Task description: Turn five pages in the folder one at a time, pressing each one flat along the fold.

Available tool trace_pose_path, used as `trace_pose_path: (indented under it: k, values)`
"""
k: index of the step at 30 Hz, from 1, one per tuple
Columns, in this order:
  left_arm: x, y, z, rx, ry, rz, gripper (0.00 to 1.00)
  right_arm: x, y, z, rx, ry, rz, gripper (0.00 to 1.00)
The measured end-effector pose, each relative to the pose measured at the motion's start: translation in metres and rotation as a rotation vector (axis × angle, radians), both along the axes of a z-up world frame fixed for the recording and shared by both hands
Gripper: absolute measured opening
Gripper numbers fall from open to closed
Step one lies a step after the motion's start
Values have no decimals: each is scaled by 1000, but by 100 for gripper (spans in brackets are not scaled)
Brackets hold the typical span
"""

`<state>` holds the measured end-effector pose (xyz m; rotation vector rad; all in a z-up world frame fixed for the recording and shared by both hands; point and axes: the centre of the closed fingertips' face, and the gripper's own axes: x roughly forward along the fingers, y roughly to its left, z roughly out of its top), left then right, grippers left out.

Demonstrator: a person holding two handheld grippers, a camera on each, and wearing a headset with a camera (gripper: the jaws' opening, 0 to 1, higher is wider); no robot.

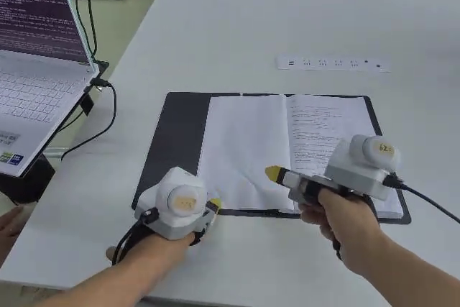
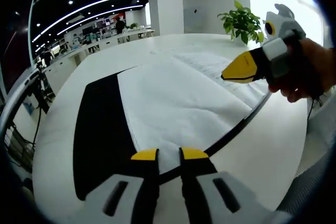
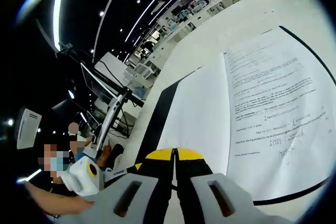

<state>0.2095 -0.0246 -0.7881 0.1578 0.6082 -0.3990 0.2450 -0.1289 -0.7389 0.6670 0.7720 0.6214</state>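
The right gripper (image 3: 175, 153), yellow tips pressed together, points across the blank page (image 3: 202, 114) of the open folder (image 3: 160, 116) (black cover beyond it). A printed page (image 3: 268, 103) lies alongside on the white worktop (image 3: 262, 14). The left gripper (image 3: 86, 174) sits past the folder's left edge.

Black folder (image 1: 180, 134), white pages (image 1: 244, 145) with black print, white table (image 1: 287, 19)
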Motion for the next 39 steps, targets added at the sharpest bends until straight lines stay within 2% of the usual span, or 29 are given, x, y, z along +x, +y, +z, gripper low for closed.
trace_pose_path:
  k: [1,2,5,8,12,15,18,21,22,24,26,29,33,39]
  values:
    - [-1,0,-1,13,-12,-5,14,5,-2,-1,21,18,-9,0]
    - [-1,0,-1,13,-14,-3,14,9,-4,-3,23,29,-13,0]
    - [-1,0,1,19,-17,3,14,21,-8,-6,76,85,-40,0]
    - [-1,0,0,21,-26,1,14,36,-13,-11,140,158,-83,0]
    - [-1,0,0,20,-28,5,14,48,-13,-15,175,206,-74,0]
    - [-1,0,0,16,-30,7,14,57,-13,-17,231,270,-101,0]
    - [-2,1,0,13,-37,11,14,66,-14,-23,230,292,-104,0]
    - [-2,1,0,10,-43,12,14,73,-13,-28,265,346,-125,0]
    - [-2,1,0,7,-46,13,14,74,-15,-33,257,380,-142,0]
    - [-2,1,0,4,-49,15,14,78,-16,-37,251,376,-141,0]
    - [-2,1,0,1,-50,17,14,81,-20,-43,260,417,-173,0]
    - [-1,2,-2,-2,-53,20,14,88,-19,-44,307,443,-186,0]
    - [-1,2,-1,-8,-57,31,14,96,-18,-41,334,441,-200,0]
    - [0,3,-2,-11,-59,37,14,116,-21,-40,400,458,-272,0]
